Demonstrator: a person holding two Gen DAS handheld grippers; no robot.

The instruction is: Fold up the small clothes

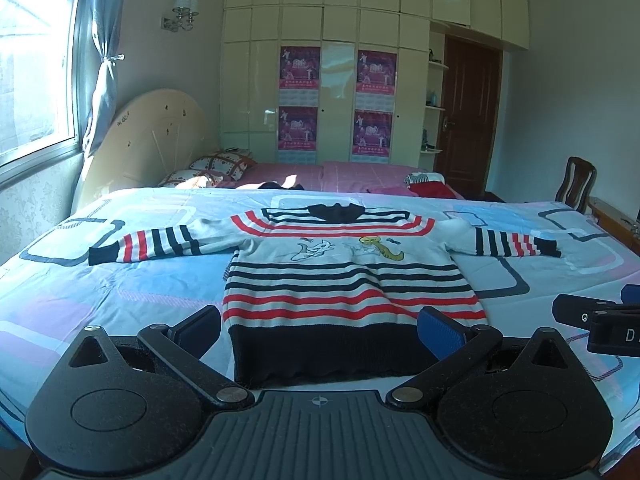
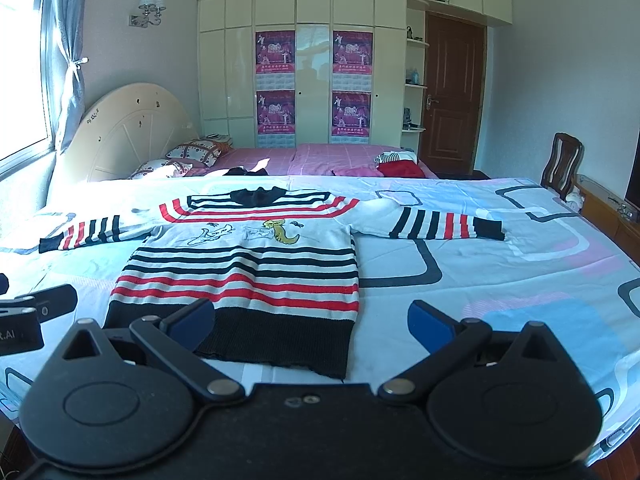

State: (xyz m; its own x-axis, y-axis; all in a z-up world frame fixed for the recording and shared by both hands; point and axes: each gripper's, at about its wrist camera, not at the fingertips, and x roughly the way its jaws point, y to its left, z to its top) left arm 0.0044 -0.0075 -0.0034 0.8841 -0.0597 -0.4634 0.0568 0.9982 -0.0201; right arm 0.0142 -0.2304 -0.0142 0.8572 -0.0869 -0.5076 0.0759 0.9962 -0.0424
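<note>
A child's striped sweater (image 1: 344, 276) lies spread flat, front up, on a bed sheet (image 1: 120, 300) patterned in pale blue, pink and grey rounded rectangles. Both sleeves are stretched straight out to the sides and the dark collar points away from the tongs. Its black hem band is the nearest part, lying just ahead of both tools.

The left gripper (image 1: 320, 330) is released, its blue-padded fingers spread wide with nothing between them. In the left wrist view the hem sits straight ahead, spanning almost the whole gap between the two fingers; whether a pad touches the knit cannot be told. The sweater's left sleeve (image 1: 144, 246) reaches out ahead and to the left of this tool, its black cuff furthest out.

The right gripper (image 2: 312, 322) is likewise released and empty, jaws wide apart. From its camera the sweater (image 2: 244, 272) lies ahead and to the left, so that the hem's right corner falls between the fingers and the left finger (image 2: 192, 320) stands in front of the hem band. The right finger (image 2: 430, 326) is over bare sheet, apart from the garment. The right sleeve (image 2: 436, 222) extends ahead and slightly right of this tool.

Each tool shows at the edge of the other's view, so the two are side by side at the hem end

Beyond the collar a second bed with a pink cover (image 2: 320, 160) carries a small heap of red and striped clothes (image 2: 396, 166)
</note>
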